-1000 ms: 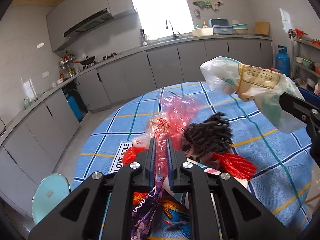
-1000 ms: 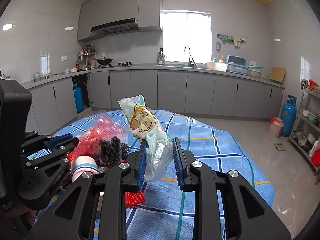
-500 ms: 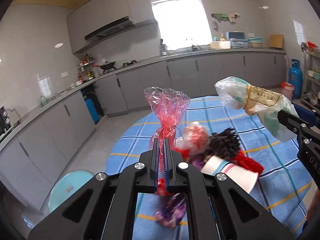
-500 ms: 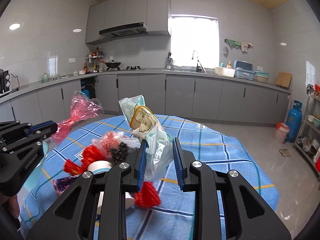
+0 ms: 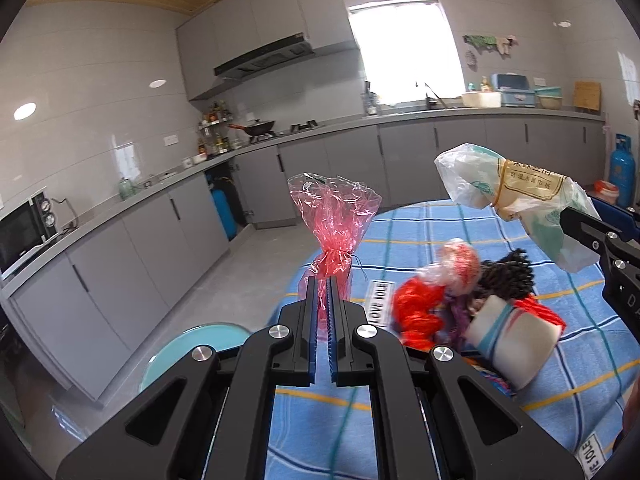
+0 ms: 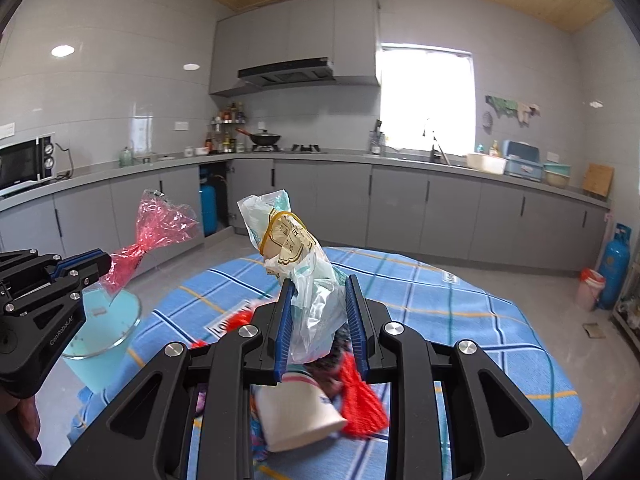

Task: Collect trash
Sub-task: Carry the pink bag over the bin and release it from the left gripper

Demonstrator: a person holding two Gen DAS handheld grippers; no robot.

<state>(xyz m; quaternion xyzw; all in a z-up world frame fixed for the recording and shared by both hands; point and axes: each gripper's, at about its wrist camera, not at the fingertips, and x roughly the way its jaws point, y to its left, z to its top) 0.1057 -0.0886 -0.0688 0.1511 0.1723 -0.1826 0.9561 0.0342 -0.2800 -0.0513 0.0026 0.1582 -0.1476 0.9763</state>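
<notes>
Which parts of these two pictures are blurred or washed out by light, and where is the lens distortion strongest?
Left wrist view: the window is blown out white; the trash pile on the table is motion-smeared, while the red cellophane wrapper stays sharp. Right wrist view: the window again glares; the red mesh near the paper cup is blurred. In both views the counters bow toward the edges and the corners go black.

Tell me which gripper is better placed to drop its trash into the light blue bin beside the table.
Left. The left gripper, clamped on the red cellophane wrapper, is out past the table's edge, near the light blue bin. The right gripper, holding the clear plastic bag, is over the table.
</notes>
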